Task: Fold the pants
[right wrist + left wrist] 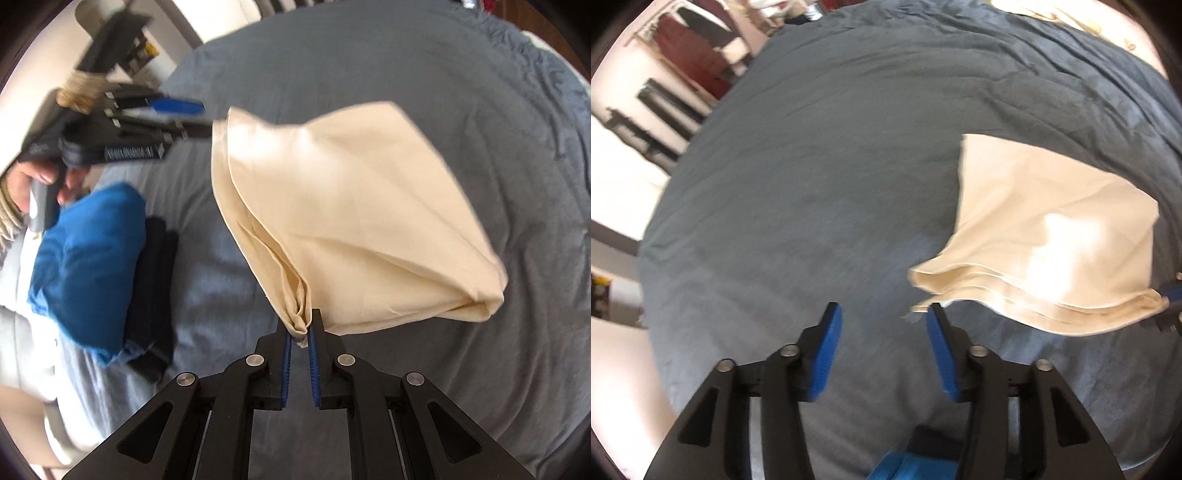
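- Folded cream pants (354, 221) hang mid-frame above the grey bed (406, 55), no label readable.
- Right claw (301, 328) is clamped on their bottom corner.
- Left claw (882, 314) is apart, empty.
- Blue garment (88, 266) lies lower left.

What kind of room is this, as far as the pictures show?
Probably a bedroom. The work surface looks like a bed under a grey-blue cover, hanging clothes show beyond its edge as on a rack, and folded blue and dark garments lie stacked beside the cream pants.
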`<state>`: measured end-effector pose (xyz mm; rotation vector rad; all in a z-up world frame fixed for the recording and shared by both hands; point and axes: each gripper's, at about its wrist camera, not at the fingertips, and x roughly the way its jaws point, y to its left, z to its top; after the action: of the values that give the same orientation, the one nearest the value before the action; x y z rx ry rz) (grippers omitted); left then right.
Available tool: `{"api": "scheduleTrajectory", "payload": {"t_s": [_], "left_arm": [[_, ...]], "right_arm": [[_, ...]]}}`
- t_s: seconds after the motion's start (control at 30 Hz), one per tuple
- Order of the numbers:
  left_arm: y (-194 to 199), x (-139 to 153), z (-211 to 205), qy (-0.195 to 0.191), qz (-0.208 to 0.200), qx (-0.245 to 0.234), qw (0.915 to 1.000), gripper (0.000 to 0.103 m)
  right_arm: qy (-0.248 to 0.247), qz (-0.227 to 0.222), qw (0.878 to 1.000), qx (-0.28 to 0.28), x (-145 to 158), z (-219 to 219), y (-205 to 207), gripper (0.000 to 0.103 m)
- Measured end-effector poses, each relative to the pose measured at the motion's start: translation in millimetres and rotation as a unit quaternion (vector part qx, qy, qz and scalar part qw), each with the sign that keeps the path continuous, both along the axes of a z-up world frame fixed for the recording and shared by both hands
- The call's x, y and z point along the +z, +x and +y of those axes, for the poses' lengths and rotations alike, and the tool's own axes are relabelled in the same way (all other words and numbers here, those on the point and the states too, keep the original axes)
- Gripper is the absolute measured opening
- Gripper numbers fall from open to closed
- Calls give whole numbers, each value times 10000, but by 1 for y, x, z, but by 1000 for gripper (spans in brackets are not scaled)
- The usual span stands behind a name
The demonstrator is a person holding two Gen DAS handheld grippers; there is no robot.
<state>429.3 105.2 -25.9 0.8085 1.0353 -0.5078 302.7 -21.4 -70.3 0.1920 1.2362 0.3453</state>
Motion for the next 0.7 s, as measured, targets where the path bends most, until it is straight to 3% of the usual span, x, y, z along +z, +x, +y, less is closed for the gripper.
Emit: {"api": "scheduleTrajectory", "payload": {"t_s": [0.2,0.37,0.5,0.53,0.6,0.7], "left_arm": [[-14,7,2,155,-61,126,9998,56],[-23,6,-11,197,8,-40,9998,59],[-22,16,-24,-46,22,-49,10000,66],[-20,17,-27,-100,20,-45,9999,66],[-10,21,-38,-290,26,-47,9996,66],[8,17,-60,-597,227,-199,9978,67]], "right_arm": [[137,206,9992,327,2,14,-16,28],[267,145,9990,321,19,6,-27,30],[319,-46,9980,-539,35,-27,-29,30],[311,-84,9962,-810,37,-36,-28,35],[252,-85,9880,-1522,34,-61,-26,40],[303,94,9738,-2252,21,-90,-21,40]]}}
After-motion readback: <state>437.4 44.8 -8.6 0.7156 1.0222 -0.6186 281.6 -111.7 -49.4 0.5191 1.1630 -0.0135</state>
